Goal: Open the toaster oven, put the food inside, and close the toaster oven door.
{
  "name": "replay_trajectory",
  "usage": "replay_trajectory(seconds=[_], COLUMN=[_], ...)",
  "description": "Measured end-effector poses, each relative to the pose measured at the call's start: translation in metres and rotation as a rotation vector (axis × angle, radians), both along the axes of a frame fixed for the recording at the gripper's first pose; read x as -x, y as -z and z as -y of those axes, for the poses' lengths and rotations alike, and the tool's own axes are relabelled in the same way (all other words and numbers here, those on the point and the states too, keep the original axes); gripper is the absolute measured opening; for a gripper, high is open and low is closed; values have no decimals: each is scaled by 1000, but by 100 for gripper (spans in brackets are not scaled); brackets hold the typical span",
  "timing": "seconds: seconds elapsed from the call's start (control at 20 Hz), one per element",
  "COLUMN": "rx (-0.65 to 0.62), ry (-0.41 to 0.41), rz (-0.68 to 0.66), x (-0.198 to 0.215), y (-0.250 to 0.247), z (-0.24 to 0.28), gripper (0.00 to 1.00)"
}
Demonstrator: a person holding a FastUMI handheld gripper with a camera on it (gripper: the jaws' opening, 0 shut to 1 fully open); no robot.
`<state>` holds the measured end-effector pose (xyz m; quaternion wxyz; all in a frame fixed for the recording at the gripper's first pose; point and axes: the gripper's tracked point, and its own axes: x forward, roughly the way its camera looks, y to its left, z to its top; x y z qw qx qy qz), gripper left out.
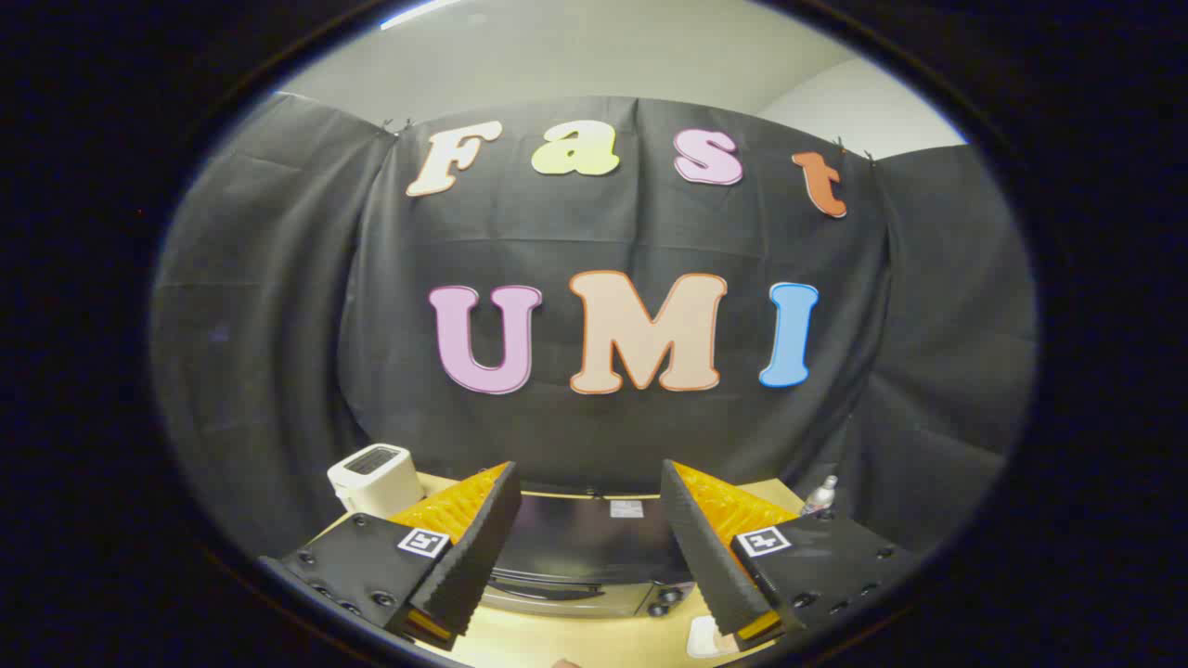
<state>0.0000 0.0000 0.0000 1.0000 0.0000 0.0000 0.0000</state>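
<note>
— Where is the toaster oven (585,557)?

— Down low, between the two fingers and just beyond them. It sits on the pale wooden surface (575,640), dark on top with a shiny front, and two knobs show at its front right corner. Its door looks closed, though the view is steep and I can't be sure.

— And the jaws?

— The gripper (594,487) hangs above the oven with its jaws spread wide — nothing between them, nothing touched.

— Anything else on the surface?

— A white toaster (374,477) stands at the back left, beyond the left finger. A small clear bottle (820,495) stands at the back right, beside the black cloth wall. Something white (707,638) — maybe a plate's edge — lies in front of the oven, partly hidden under the right finger.

— The food?

— I can't make it out.
</note>
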Motion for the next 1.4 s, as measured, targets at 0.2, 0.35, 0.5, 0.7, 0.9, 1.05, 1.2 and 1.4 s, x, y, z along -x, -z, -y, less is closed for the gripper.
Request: replay_trajectory(seconds=[0.2,0.35,0.5,0.7,0.9,1.05,1.2,1.4], rx=[22,19,4,-27,-49,-62,-41,-2], ry=[-33,-57,-77,-86,-49,-25,15,73], rz=[-6,-9,-21,-19,-35,-44,-60,-119], x=[5,1,-1,-8,-12,-15,-19,-27], y=[1,3,6,8,27,51,80,132], z=[-26,-41,-51,-58,-53,-55,-54,-56], gripper=[96,96,96,96,96,96,97,97])
